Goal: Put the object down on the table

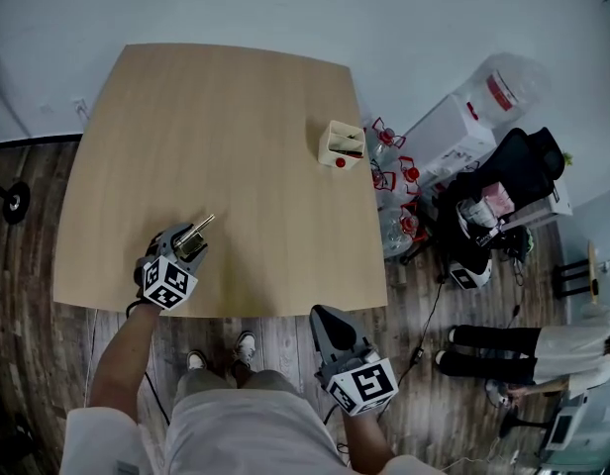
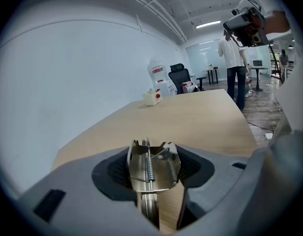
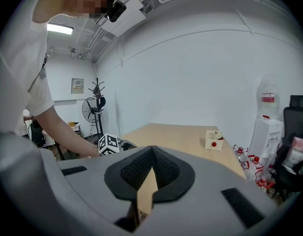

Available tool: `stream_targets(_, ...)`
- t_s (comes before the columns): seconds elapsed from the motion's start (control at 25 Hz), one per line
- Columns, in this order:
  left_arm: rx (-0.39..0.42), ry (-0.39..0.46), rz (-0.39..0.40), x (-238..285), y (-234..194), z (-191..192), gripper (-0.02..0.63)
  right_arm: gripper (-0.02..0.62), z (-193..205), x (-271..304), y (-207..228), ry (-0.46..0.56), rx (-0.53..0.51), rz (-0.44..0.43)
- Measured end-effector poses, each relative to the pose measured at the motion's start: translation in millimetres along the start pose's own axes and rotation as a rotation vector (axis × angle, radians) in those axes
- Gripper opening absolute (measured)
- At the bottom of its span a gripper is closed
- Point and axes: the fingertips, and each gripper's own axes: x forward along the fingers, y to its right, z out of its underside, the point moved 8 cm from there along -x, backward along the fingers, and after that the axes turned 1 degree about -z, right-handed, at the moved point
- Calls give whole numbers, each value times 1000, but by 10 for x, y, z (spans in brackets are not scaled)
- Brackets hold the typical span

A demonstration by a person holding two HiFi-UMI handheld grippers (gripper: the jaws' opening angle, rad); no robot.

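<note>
**A:** Where is the object right now?

**B:** It's in your left tool [image 1: 186,242]. It's a shiny metal piece with a coil spring [image 2: 150,170], pinched between the two pads, which stand wide on either side of it. One slim end pokes out past the tips toward the far right.

**A:** And where is that on the desk?

**B:** Over the near left part of the desk [image 1: 226,127], a little in from the near edge. Your tool tilts downward there. Neither view shows whether the metal piece touches the wood.

**A:** And the other side?

**B:** Your right tool [image 1: 322,317] hangs just off the near edge of the desk, over the wooden floor [image 1: 285,336]. Its jaws are pressed together at the tips, with nothing between them.

**A:** Anything else around?

**B:** A small white box with a red dot [image 1: 340,144] stands near the far right edge of the desk, well apart from both of your tools. Just past that edge, clear bottles with red caps [image 1: 389,171] sit on the floor. A black office chair [image 1: 518,166] stands farther right.
</note>
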Motion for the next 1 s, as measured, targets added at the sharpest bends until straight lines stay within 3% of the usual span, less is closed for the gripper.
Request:
stream_targets(0.4,124,-61,49,360,14,50,230,-2,78,18,110,-31,2,21)
stream_targets(1.0,194,-116,112,798,-220,60,232,-2,151,69,271,-62,23,51)
